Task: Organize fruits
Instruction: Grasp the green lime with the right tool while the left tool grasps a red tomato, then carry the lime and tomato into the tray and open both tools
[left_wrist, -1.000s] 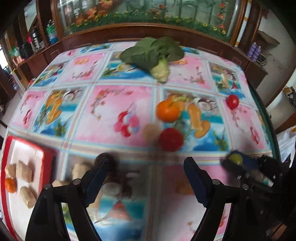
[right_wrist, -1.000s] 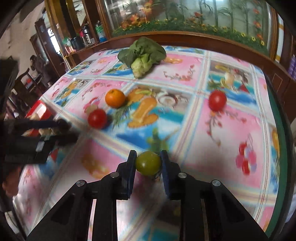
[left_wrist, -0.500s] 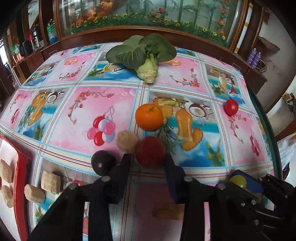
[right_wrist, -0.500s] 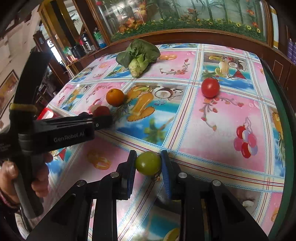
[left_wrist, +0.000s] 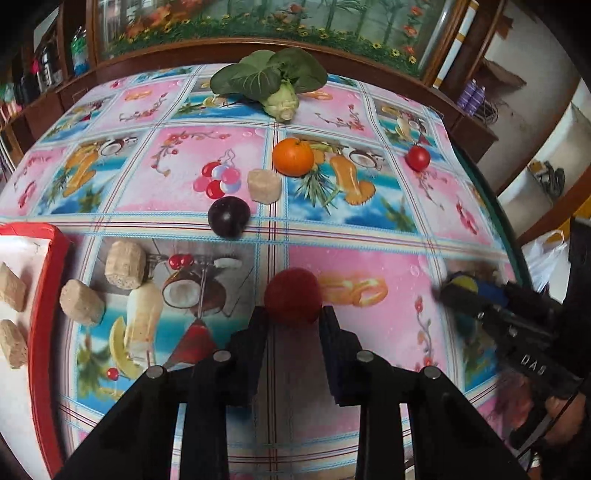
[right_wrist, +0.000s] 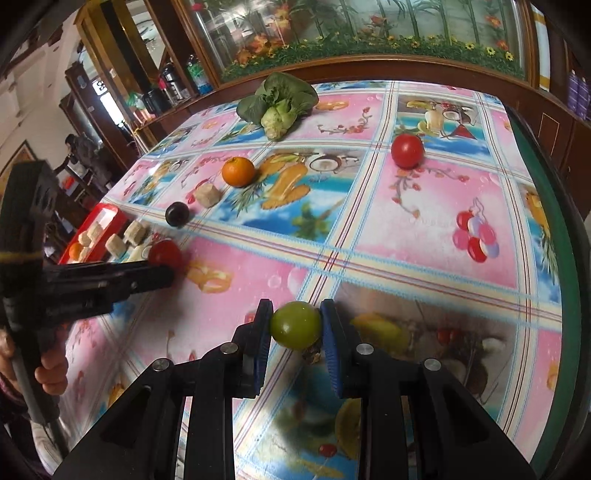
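Observation:
My left gripper (left_wrist: 293, 314) is shut on a red round fruit (left_wrist: 293, 295), held above the patterned tablecloth (left_wrist: 369, 266). In the right wrist view, my right gripper (right_wrist: 295, 312) is shut on a green round fruit (right_wrist: 295, 326). Both pads press its sides. Loose on the cloth lie a dark plum (left_wrist: 227, 220), an orange (left_wrist: 293, 157) and a red tomato (left_wrist: 417, 158). The left gripper (right_wrist: 162, 267) with its red fruit (right_wrist: 166, 252) shows at the left of the right wrist view. The right gripper (left_wrist: 467, 295) shows at the right of the left wrist view.
A red tray (left_wrist: 44, 295) with beige blocks sits at the near left. More beige blocks (left_wrist: 123, 264) lie beside it, one (left_wrist: 264, 185) near the orange. A bok choy (left_wrist: 273, 79) lies at the far side. A wooden cabinet (right_wrist: 406, 70) bounds the table's back.
The left gripper went from open to shut around the red fruit beside the orange, then drew it toward the near edge. The right gripper kept its hold on the green fruit and shifted slightly.

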